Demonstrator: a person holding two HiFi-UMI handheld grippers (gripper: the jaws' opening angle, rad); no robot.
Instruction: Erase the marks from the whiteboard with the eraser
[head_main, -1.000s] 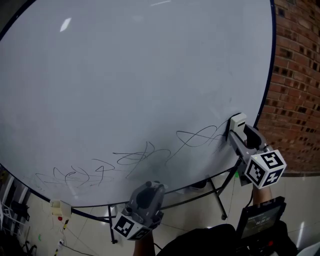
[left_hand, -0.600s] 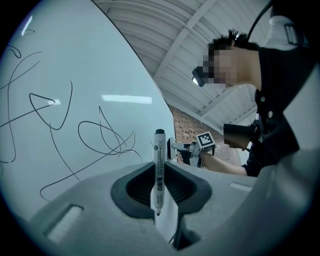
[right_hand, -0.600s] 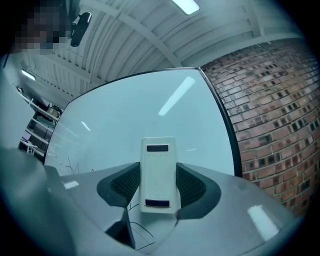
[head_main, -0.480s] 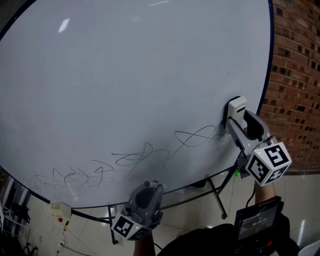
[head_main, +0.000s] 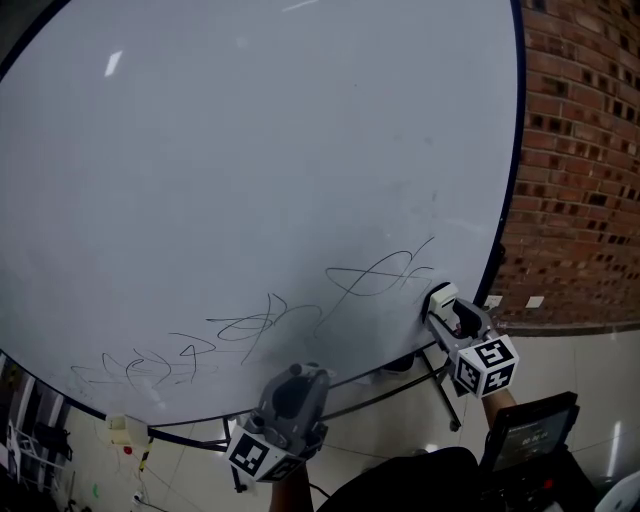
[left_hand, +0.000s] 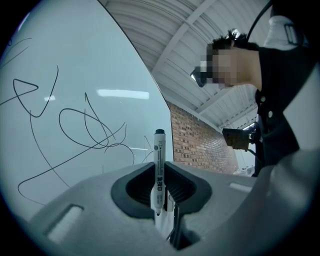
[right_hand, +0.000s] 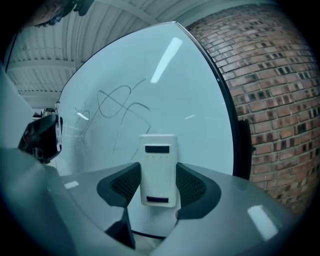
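Note:
The whiteboard (head_main: 250, 150) fills most of the head view, with thin black scribbles (head_main: 370, 275) running along its lower part. A white eraser (head_main: 440, 297) is clamped in my right gripper (head_main: 446, 306), which is shut on it at the board's lower right edge, just below and right of the rightmost scribble. In the right gripper view the eraser (right_hand: 158, 167) stands upright between the jaws with the scribbles (right_hand: 117, 102) beyond it. My left gripper (head_main: 297, 375) hangs below the board's bottom edge, shut on a white marker pen (left_hand: 159, 170) that points up beside the marks (left_hand: 85, 125).
A brick wall (head_main: 580, 170) stands right of the board. The board's metal stand legs (head_main: 437, 385) reach the tiled floor beneath. A dark device (head_main: 525, 430) sits near my right forearm. Small clutter (head_main: 120, 430) lies at the lower left.
My right gripper, with the eraser in it, rose slightly, then dropped to the board's lower right edge. The left gripper stayed put. The scribbles look unchanged.

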